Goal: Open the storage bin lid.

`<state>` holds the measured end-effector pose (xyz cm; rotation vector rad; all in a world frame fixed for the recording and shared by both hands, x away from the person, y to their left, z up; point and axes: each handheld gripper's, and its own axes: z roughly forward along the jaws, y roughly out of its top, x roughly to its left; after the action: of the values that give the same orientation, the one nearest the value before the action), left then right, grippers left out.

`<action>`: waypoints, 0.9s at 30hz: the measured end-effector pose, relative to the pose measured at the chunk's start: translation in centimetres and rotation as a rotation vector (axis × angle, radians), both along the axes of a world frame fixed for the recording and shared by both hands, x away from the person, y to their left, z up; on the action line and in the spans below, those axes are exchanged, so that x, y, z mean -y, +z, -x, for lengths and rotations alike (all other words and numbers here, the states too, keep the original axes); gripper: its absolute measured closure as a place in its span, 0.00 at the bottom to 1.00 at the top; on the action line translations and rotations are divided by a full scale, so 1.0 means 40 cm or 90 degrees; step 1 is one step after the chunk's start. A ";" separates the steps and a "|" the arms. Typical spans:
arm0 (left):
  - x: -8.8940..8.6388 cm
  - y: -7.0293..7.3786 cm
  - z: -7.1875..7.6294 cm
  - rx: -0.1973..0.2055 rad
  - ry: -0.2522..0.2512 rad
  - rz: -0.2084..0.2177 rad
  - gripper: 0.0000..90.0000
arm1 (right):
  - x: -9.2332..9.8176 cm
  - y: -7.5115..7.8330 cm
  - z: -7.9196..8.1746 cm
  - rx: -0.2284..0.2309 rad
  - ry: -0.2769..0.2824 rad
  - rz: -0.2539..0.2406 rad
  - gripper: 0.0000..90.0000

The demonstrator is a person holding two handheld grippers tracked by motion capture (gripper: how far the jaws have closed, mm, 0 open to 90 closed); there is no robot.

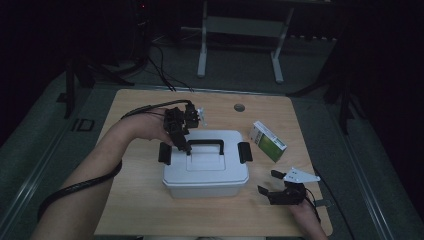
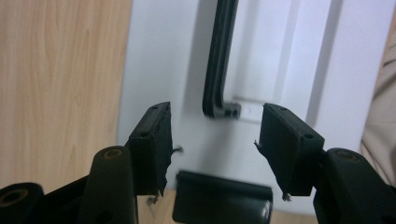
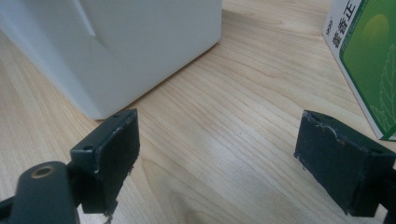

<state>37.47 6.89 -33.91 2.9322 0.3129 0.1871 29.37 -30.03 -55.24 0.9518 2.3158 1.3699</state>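
A white lidded box [image 1: 205, 172] with a black handle [image 1: 206, 144] stands in the middle of the wooden table [image 1: 300, 115]. A black latch sits at each end of the lid, left [image 1: 164, 153] and right [image 1: 244, 152]. My left gripper [image 1: 184, 146] hangs over the lid's left part, open. In the left gripper view its jaws [image 2: 215, 112] frame the handle's end [image 2: 219, 109] above the lid [image 2: 168, 70], with the latch [image 2: 222, 198] below; the pads touch nothing. My right gripper [image 1: 268, 181] rests by the box's front right corner, open [image 3: 219, 126] and empty.
A green and white carton [image 1: 268, 140] lies on the table right of the box; its edge [image 3: 369, 60] is close to the right gripper's right jaw. The box wall [image 3: 140, 42] is by that gripper's left jaw. A round grommet [image 1: 239, 107] sits near the far edge.
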 end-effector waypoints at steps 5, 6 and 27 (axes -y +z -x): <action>0.026 -0.003 -0.009 -0.010 -0.014 -0.007 0.49 | 0.001 0.000 0.000 0.001 0.000 -0.002 0.15; 0.029 -0.004 -0.011 -0.007 -0.017 -0.008 0.52 | 0.000 0.000 0.001 0.001 0.001 -0.001 0.15; 0.123 -0.033 -0.030 -0.021 -0.079 -0.034 0.85 | -0.002 -0.002 0.001 0.000 0.008 0.004 0.15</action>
<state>38.66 1.97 -35.22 2.9975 0.1317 0.1305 29.32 -29.93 -55.33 0.9369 2.3285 1.3657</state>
